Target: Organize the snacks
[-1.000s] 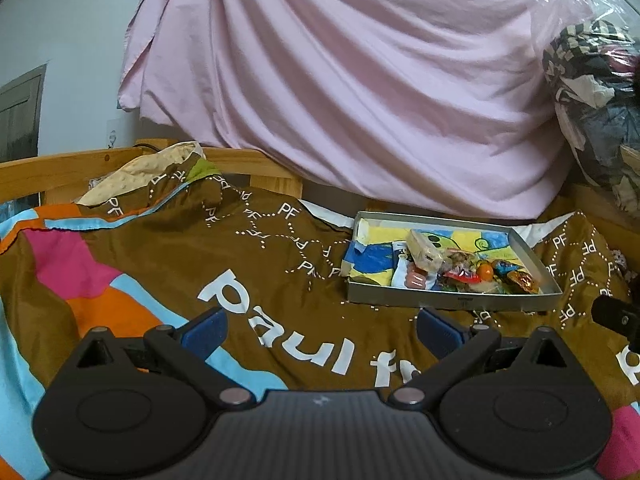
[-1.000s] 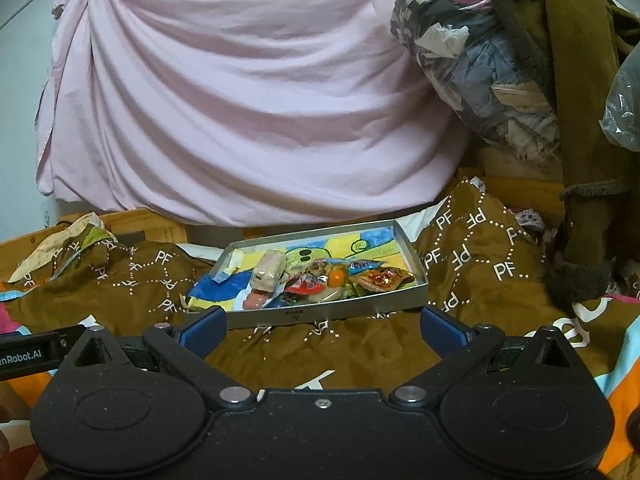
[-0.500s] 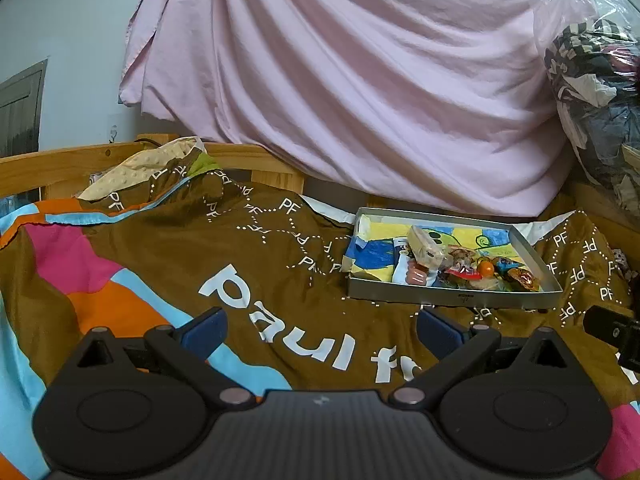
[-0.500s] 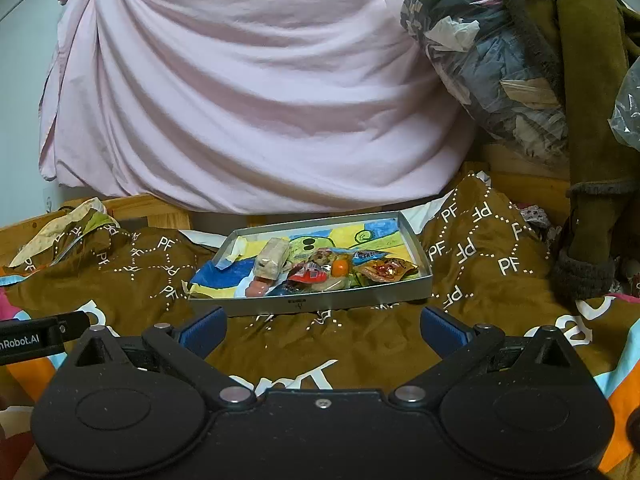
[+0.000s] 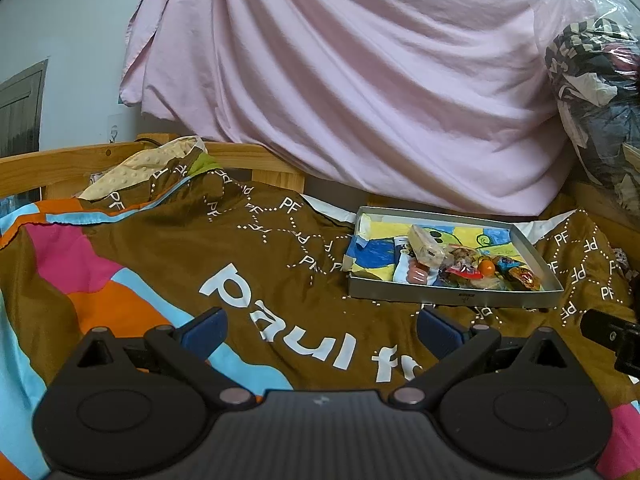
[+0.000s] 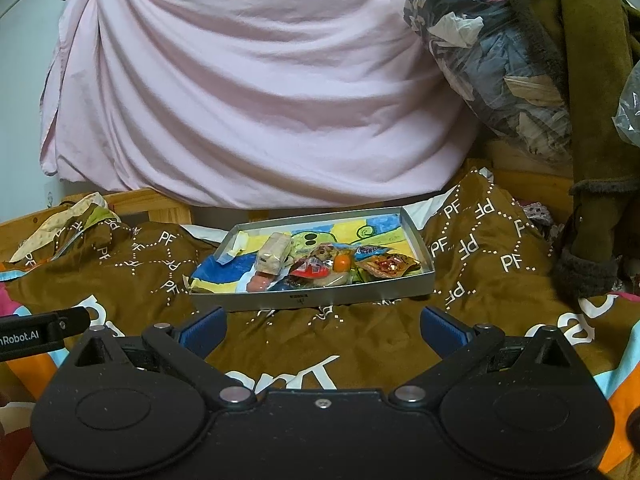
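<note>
Item: grey tray, shallow, rectangular, lying on a brown bedspread printed with white letters; taken as landmark for all entries below.

Contents of tray: a liner with a yellow, blue and green drawing; a heap of snacks gathered in its near half. Among them a pale wrapped bar propped at the left of the heap, a pink sausage-like piece just in front of the bar, a red packet at the middle, a small orange ball beside it, and an orange-brown packet at the right end. Further wrappers are too small to tell apart.

Left gripper: in front of the tray and to its left, above the bedspread, jaws spread wide, holding nothing.

Right gripper: directly in front of the tray, close to its near wall, jaws spread wide, holding nothing.

Behind tray: pink sheet hung as a backdrop; wooden bed frame to the left rear.

Right of tray: clear bag of clothes and a brown coat.
</note>
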The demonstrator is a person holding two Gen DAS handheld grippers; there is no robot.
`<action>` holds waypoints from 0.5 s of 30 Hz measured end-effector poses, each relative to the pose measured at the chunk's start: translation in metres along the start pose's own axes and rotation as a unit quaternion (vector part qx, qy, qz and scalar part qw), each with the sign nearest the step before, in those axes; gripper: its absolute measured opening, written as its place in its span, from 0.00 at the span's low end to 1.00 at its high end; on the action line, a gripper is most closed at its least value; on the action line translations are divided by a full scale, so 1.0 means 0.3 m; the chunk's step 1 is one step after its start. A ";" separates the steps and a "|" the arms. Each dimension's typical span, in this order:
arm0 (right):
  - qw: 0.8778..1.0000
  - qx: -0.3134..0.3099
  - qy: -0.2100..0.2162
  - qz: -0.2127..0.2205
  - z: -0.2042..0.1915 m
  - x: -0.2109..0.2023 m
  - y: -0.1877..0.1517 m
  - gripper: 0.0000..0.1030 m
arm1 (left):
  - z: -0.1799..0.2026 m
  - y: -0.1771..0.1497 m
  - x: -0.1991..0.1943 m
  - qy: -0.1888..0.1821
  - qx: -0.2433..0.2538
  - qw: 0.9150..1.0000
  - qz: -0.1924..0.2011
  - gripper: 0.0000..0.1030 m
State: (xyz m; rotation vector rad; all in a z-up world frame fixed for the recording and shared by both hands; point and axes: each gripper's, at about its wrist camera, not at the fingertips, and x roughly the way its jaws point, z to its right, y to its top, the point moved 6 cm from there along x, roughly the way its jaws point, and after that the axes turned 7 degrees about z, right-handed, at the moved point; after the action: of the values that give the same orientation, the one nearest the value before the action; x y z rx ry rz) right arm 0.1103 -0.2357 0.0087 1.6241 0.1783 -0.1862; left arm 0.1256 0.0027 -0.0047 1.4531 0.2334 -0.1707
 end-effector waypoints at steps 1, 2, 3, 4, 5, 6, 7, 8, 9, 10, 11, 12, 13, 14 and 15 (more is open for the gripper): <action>1.000 0.000 0.000 0.000 0.000 0.000 0.000 0.99 | 0.000 -0.001 0.000 0.000 0.000 1.000 0.000 1.00; 1.000 0.000 0.000 0.000 0.000 0.000 0.000 0.99 | -0.001 -0.001 0.000 0.000 -0.001 1.000 -0.001 1.00; 1.000 0.000 0.000 0.000 0.001 0.000 -0.001 0.99 | 0.000 -0.001 0.000 0.000 0.001 1.000 -0.001 1.00; 1.000 0.000 0.000 0.000 0.000 0.000 0.000 0.99 | -0.001 -0.001 0.001 0.001 0.001 1.000 -0.001 1.00; 1.000 0.000 -0.001 0.000 0.000 0.000 0.000 0.99 | -0.001 -0.001 0.000 0.000 0.000 1.000 -0.001 1.00; 1.000 0.000 -0.001 0.000 0.000 0.000 0.000 0.99 | -0.001 -0.001 0.002 0.000 -0.001 1.000 -0.001 1.00; 1.000 0.000 0.000 -0.001 0.001 0.001 0.000 0.99 | -0.002 -0.001 0.002 0.001 0.000 1.000 -0.001 1.00; 1.000 -0.001 0.000 -0.001 0.001 0.000 -0.001 0.99 | -0.002 -0.001 0.002 0.001 0.000 1.000 -0.001 1.00; 1.000 -0.001 0.000 -0.001 0.001 0.000 -0.001 0.99 | -0.003 -0.001 0.002 0.000 0.000 1.000 -0.001 1.00; 1.000 -0.001 0.000 -0.001 0.001 0.000 0.000 0.99 | -0.003 -0.001 0.002 -0.001 0.000 1.000 -0.001 1.00; 1.000 -0.001 0.000 -0.001 0.000 0.001 0.000 0.99 | -0.003 -0.002 0.000 -0.002 -0.001 1.000 -0.001 1.00; 1.000 -0.001 0.000 -0.002 0.000 0.001 -0.001 0.99 | -0.001 -0.002 0.001 -0.003 0.000 1.000 -0.002 1.00; 1.000 -0.002 0.001 -0.003 0.000 0.003 -0.001 0.99 | 0.001 -0.003 0.001 -0.003 0.001 1.000 -0.002 1.00; 1.000 -0.003 0.002 -0.004 0.000 0.004 -0.002 0.99 | 0.001 -0.003 0.001 -0.003 0.003 1.000 -0.001 1.00; 1.000 -0.003 0.002 -0.004 -0.001 0.003 -0.002 0.99 | 0.002 -0.004 0.000 -0.002 0.004 1.000 -0.001 1.00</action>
State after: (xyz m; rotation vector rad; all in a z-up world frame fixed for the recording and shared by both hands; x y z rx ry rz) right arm 0.1112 -0.2355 0.0078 1.6182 0.1885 -0.1884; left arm 0.1255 0.0019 -0.0057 1.4609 0.2316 -0.1765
